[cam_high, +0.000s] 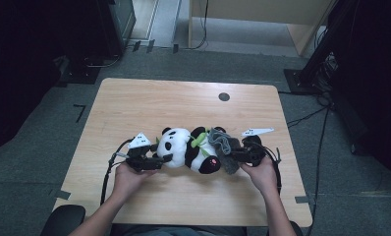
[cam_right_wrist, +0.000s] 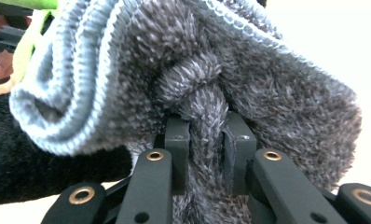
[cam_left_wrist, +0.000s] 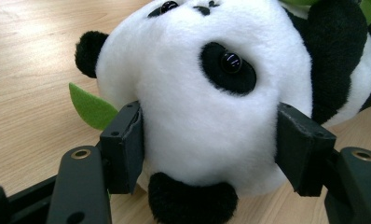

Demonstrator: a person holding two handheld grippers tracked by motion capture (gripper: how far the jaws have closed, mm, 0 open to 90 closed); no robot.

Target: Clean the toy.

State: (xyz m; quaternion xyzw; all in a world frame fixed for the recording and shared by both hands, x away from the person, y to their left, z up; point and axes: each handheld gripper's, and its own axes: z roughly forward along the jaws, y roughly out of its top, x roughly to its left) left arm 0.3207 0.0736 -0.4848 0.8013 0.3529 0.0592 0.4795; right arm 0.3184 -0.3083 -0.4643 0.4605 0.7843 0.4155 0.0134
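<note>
Closest to the lens in the right gripper view: right gripper (cam_right_wrist: 206, 140), jaws nearly together, pinching a fold of fuzzy grey sock (cam_right_wrist: 230, 88) between the pads.

Biggest on the table (cam_high: 183, 98): toy panda (cam_high: 191, 147), lying on its side at the lower middle of the high view, long axis running left to right across the frame. Head toward the left, feet toward the right.

Left gripper (cam_high: 152, 161) at the head end, jaws spread wide and pressed against both cheeks of the round white head (cam_left_wrist: 197, 107); a firm hold, by the look of the dented plush. Sock (cam_high: 223, 145) at the opposite end, bunched over the panda's right-hand side, mouth of the cuff facing the legs. Right hand (cam_high: 260, 172) just right of it, nearer by far to the sock; left hand (cam_high: 127, 179) nearer the head.

Judged next: sock drawn leftward along the body axis, over a foot.

Panda: white plush, black ears, eye patches and limbs, pink sole (cam_high: 213, 163), green felt leaves (cam_high: 197, 141) at the chest. Sock: grey, shaggy inside, pale ribbed edge.
</note>
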